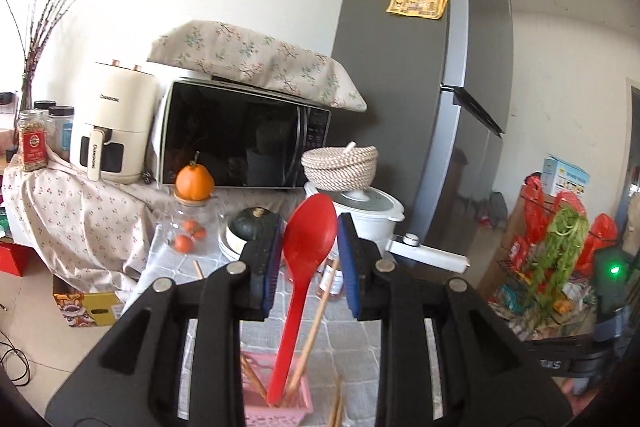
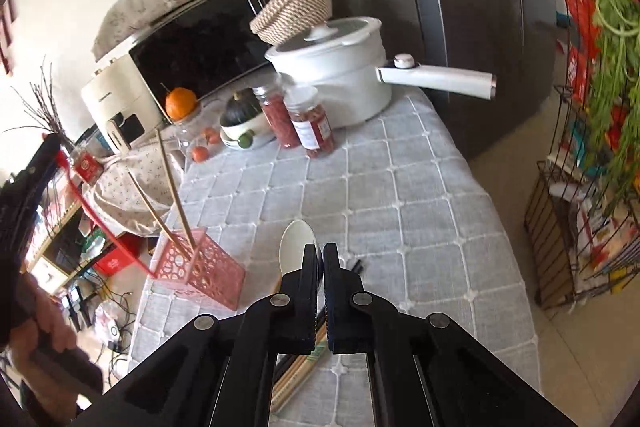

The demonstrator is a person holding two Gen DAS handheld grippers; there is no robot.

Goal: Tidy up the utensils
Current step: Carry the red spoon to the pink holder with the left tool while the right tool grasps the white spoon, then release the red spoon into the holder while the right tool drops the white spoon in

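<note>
In the left wrist view my left gripper [image 1: 310, 231] is open around the bowl of a red spoon [image 1: 300, 279], its pads just beside it. The spoon's handle stands in a pink perforated holder [image 1: 280, 407] with wooden chopsticks [image 1: 316, 323]. In the right wrist view the pink holder [image 2: 200, 267] sits on the grey quilted table [image 2: 420, 227] with two chopsticks [image 2: 172, 183] leaning in it and the red spoon [image 2: 96, 215] slanting up to the left gripper [image 2: 36, 163]. My right gripper [image 2: 321, 255] is shut and empty above a white spoon [image 2: 294, 243] and loose chopsticks [image 2: 296, 371].
A white pot [image 2: 340, 79] with a long handle, two spice jars [image 2: 312, 127], a woven basket [image 2: 296, 7], a pumpkin on plates [image 2: 240, 115], an orange [image 2: 180, 103], a microwave [image 1: 244, 139] and an air fryer [image 1: 116, 127] stand at the back. A grey fridge [image 1: 420, 87] and wire rack [image 2: 580, 207] stand right.
</note>
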